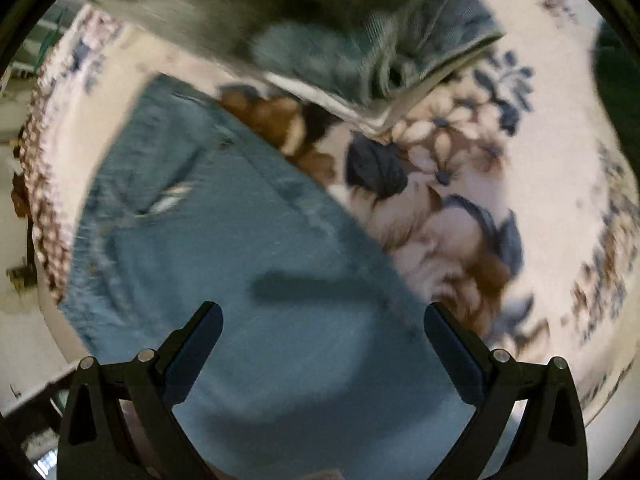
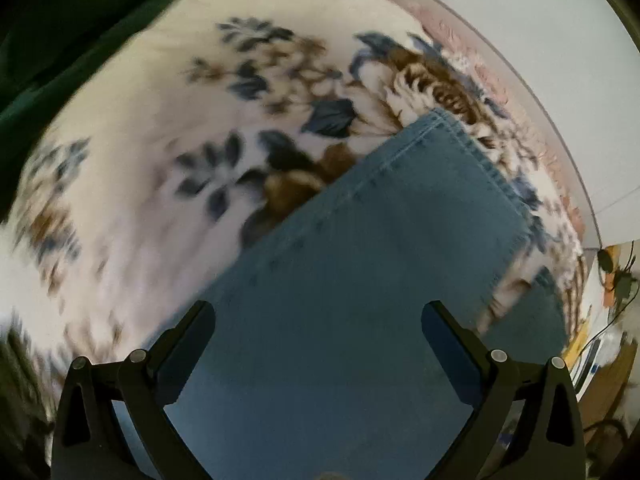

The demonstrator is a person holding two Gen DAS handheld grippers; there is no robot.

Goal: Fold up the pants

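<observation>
Blue jeans [image 1: 248,264] lie flat on a floral blanket [image 1: 532,168]. In the left wrist view I see their upper part with a ripped patch [image 1: 172,198]. My left gripper [image 1: 323,322] is open and empty just above the denim. In the right wrist view a leg of the jeans [image 2: 380,264] runs up to its stitched hem [image 2: 486,168]. My right gripper [image 2: 318,320] is open and empty above that leg. Both views are motion-blurred.
A pile of other folded clothes [image 1: 340,44], grey-green and denim, lies on the blanket beyond the jeans. Dark green fabric [image 2: 60,40] lies at the blanket's far left. The blanket's edge and a cluttered surface with cables [image 2: 612,308] are at the right.
</observation>
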